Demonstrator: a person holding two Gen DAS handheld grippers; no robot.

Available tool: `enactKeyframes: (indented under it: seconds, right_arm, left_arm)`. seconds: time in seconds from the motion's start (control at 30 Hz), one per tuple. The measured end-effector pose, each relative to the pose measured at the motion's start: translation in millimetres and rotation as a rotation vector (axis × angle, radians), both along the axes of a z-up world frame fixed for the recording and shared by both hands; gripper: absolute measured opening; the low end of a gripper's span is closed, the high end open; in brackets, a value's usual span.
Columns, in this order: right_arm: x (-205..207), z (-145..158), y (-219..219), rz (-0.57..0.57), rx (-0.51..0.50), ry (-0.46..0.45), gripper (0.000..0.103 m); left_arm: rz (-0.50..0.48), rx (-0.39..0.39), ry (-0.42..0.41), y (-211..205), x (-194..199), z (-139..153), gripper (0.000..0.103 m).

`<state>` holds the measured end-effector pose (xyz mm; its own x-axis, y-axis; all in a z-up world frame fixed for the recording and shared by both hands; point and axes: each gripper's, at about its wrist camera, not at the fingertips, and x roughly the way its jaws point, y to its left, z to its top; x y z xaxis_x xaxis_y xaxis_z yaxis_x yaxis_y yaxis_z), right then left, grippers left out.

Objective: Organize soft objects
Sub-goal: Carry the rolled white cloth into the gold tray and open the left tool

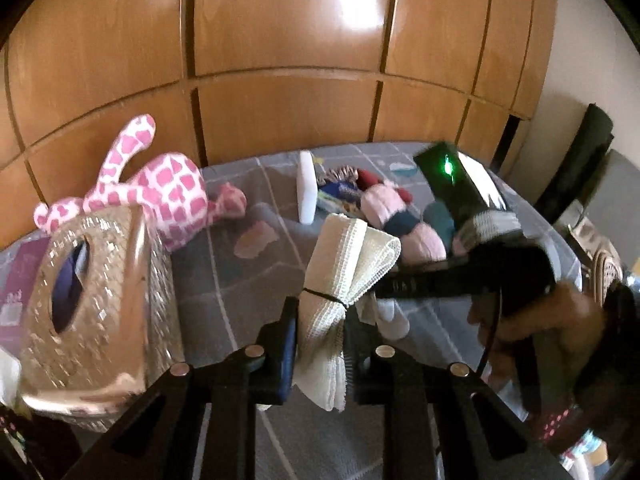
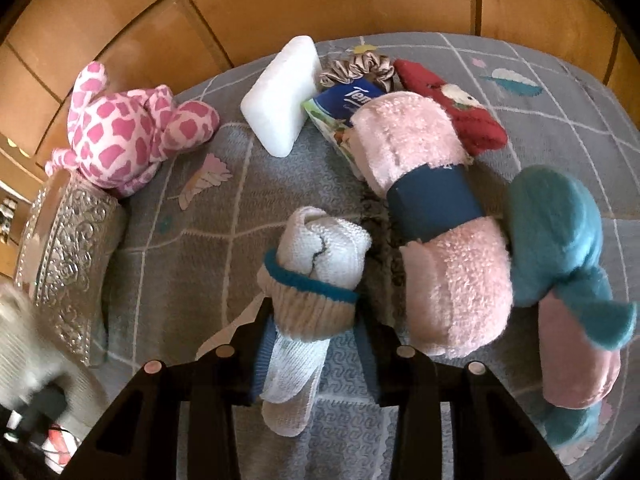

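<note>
In the left wrist view my left gripper (image 1: 320, 344) is shut on a cream waffle cloth (image 1: 344, 264) tied with a thin black band. It holds the cloth above the grey patterned cover (image 1: 248, 292). My right gripper (image 2: 316, 348) points steeply down at the cover, shut on a white sock roll (image 2: 320, 256) with a teal stripe and a beige cuff. From the left wrist view the right gripper (image 1: 400, 292) shows at the right in a person's hand (image 1: 560, 320). A pink fluffy roll with a blue band (image 2: 432, 208) and a teal and pink roll (image 2: 560, 248) lie to its right.
A silver embossed tissue box (image 1: 92, 308) stands at the left, with a pink spotted giraffe plush (image 1: 168, 192) leaning behind it. Further back lie a white foam block (image 2: 284, 96), a blue tissue pack (image 2: 348, 96), a satin scrunchie (image 2: 360, 64) and a red sock (image 2: 452, 100). A wooden wardrobe (image 1: 280, 40) closes off the back.
</note>
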<state>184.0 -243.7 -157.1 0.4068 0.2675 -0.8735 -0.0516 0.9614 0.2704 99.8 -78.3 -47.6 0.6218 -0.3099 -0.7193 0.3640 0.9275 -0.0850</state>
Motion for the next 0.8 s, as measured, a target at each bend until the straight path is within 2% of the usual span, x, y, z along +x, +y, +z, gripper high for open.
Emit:
enactKeyframes:
  seconds: [0.23,0.4,0.63,0.8]
  right_arm:
    - [4,-1,6,0.005,-0.016,0.004,0.038]
    - [5,0,10,0.010,-0.029,0.001,0.038]
    - [4,1,12,0.019,-0.041,-0.001,0.038]
    - [5,-1,10,0.017,-0.024,-0.004,0.038]
  left_arm:
    - [0.037,-0.017,-0.005,10,34,18,0.019]
    - [0.103,-0.051,-0.019,34,64,39,0.019]
    - [0.251,-0.063,-0.052,95,94,64,0.019]
    - [0.375,-0.063,-0.054,156,92,66,0.019]
